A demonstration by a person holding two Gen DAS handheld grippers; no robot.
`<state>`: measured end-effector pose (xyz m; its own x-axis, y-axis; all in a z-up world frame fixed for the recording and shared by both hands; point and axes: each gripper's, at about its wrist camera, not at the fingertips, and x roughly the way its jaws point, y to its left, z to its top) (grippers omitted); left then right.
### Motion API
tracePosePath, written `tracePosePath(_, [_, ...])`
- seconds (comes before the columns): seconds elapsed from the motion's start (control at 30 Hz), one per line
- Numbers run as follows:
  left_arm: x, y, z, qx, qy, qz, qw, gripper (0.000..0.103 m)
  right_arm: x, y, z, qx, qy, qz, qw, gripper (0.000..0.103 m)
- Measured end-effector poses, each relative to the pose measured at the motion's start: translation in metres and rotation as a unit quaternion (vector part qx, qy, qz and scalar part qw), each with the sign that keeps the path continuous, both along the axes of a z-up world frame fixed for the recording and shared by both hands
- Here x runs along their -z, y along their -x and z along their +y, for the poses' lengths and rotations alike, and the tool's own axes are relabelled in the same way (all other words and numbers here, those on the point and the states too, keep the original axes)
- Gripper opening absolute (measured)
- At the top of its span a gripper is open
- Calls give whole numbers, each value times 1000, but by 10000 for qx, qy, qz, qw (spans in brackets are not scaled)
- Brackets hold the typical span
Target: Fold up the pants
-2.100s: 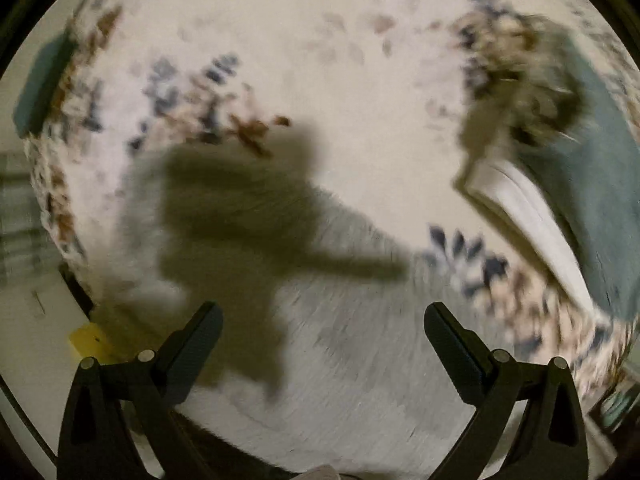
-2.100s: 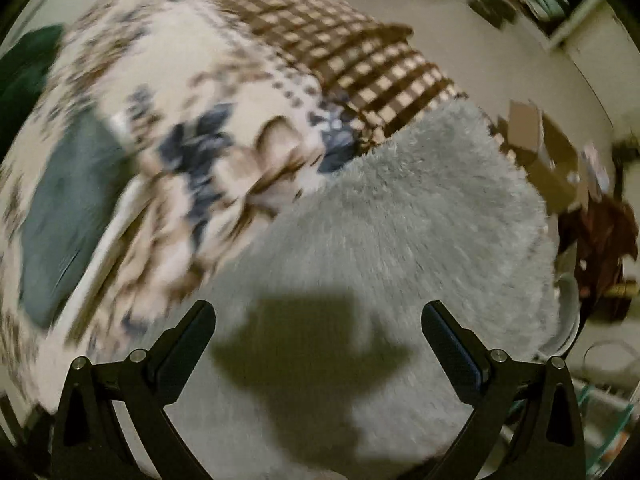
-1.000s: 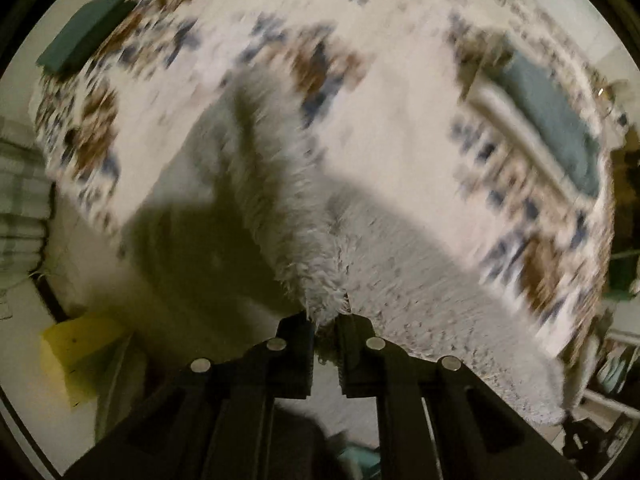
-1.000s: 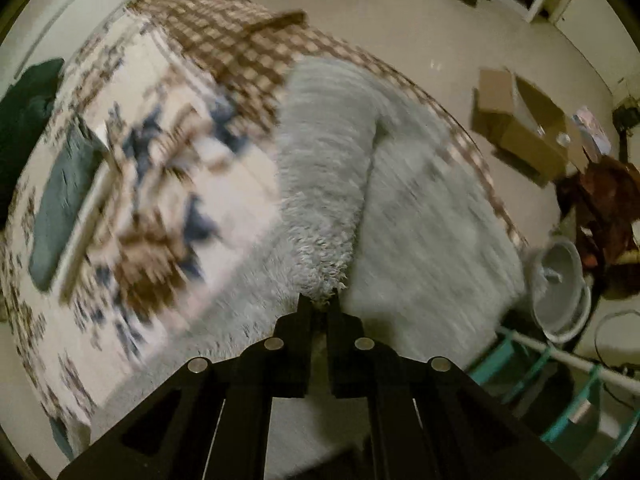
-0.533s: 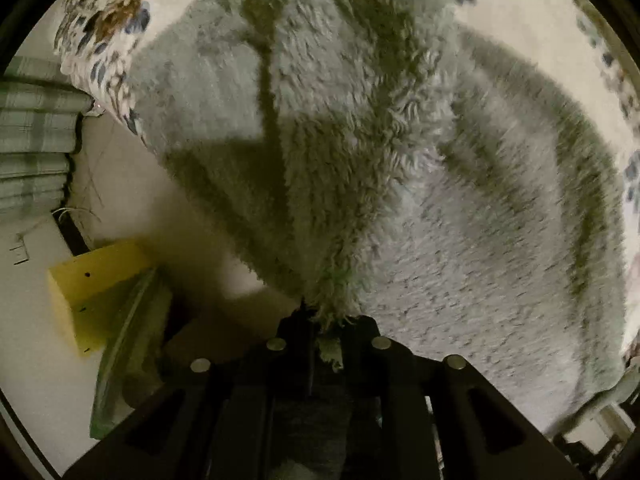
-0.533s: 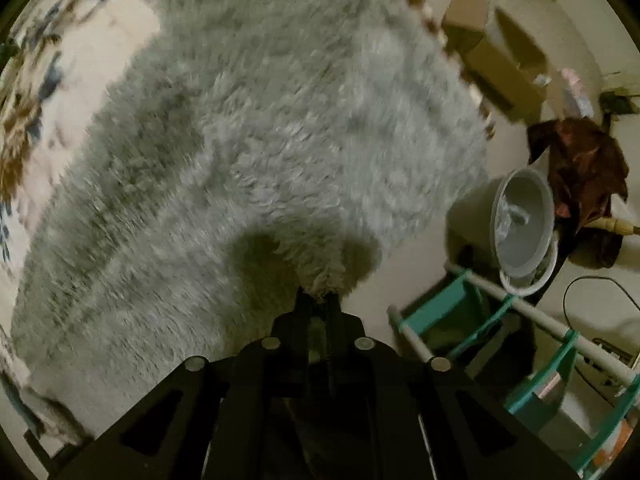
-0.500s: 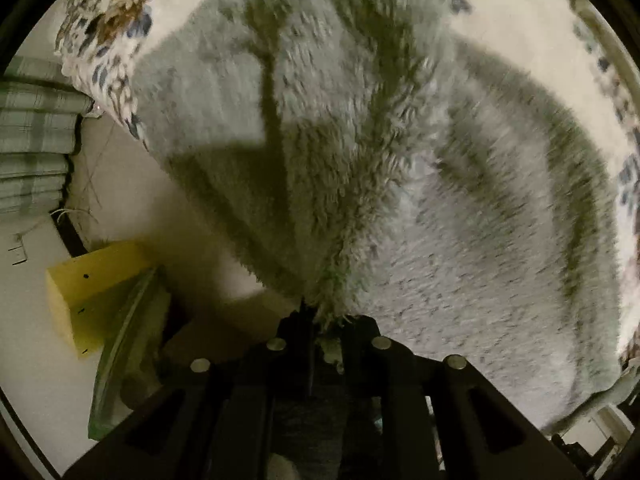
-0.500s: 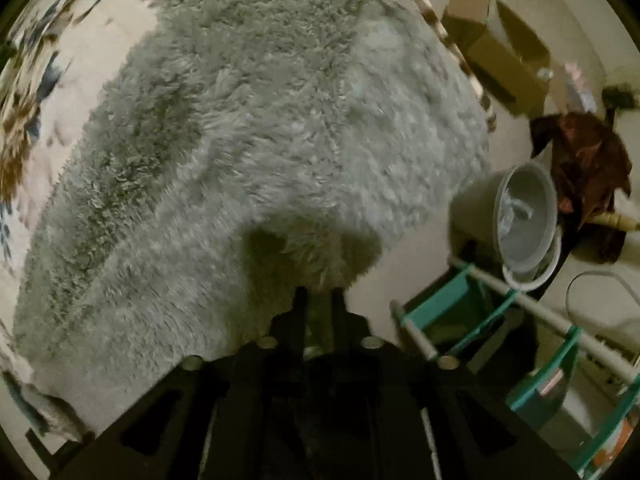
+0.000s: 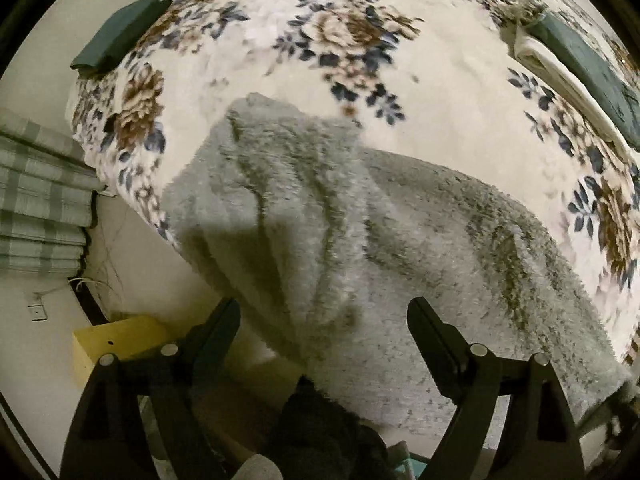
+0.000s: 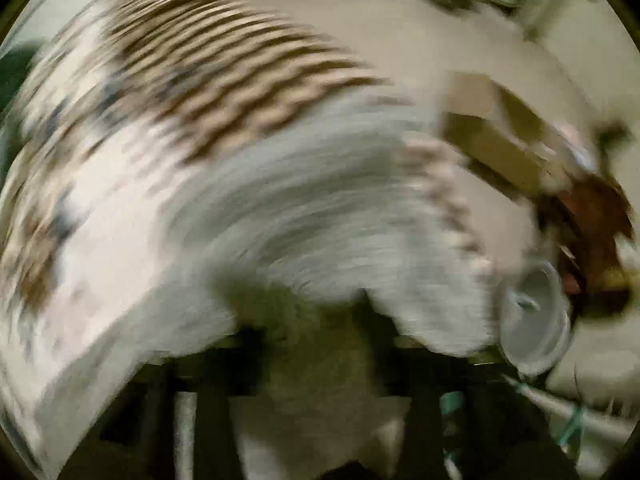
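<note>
The fluffy grey pants (image 9: 360, 240) lie on the floral bedspread (image 9: 420, 92), folded over, with a doubled layer at the left hanging over the bed's near edge. My left gripper (image 9: 324, 316) is open and empty just above the near edge of the pants. The right wrist view is heavily blurred by motion: the grey pants (image 10: 300, 208) show as a smear in the middle. My right gripper (image 10: 320, 344) shows only as dark shapes at the bottom, spread apart, with nothing between them as far as the blur allows.
Two folded dark green cloths lie on the bed, one far left (image 9: 120, 36) and one far right on a white cloth (image 9: 580, 64). A yellow box (image 9: 116, 340) sits on the floor left. A cardboard box (image 10: 504, 136) and a grey bucket (image 10: 536, 316) stand on the floor right.
Both grippers were shut on the pants' edge and lifted it over. Now the left gripper has opened and let go; the pants lie folded. The right view swings fast, its jaws apart.
</note>
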<state>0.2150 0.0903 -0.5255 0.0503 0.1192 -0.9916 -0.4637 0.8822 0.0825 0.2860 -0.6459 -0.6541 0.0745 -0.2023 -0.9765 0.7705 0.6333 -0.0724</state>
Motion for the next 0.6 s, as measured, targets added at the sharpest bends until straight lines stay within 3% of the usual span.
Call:
tracePosePath(0.07, [4,2,-2,78,51,-25,10000,85,3,36,-37,893,168,270,9955,34])
tracePosePath(0.13, [8,5,-4,140,68,3,9999,85,9,72,-67,1504,-52,393,9878,37])
tracePosePath(0.2, [14,5,-3,135,103,91,9998,85,4,96,-81,1851,-297,197,9821,40])
tracePosePath(0.27, [18,7,-1,84,116,116,9998,85,-9,107,-81,1841,-398,-74,9821,53])
tracePosePath(0.33, [19,9,0,57,76,121,9999,85,-18,106,-69,1694,-526,-355,9835,58])
tracePosePath(0.4, [20,11,3,-12,95,139,9999,85,-16,99,-59,1576,-773,-649,9823,60])
tracePosePath(0.47, [18,14,8,-75,138,113,9998,85,2,82,-42,1653,-926,-654,9797,60])
tracePosePath(0.5, [17,15,9,-81,130,98,9998,85,13,79,-43,1721,-1027,-635,9777,57])
tracePosePath(0.57, [15,20,12,-85,100,61,9999,85,35,76,-42,1827,-1297,-605,9727,7])
tracePosePath(0.6, [13,21,13,-86,91,55,9999,85,37,76,-38,1801,-1283,-518,9739,7])
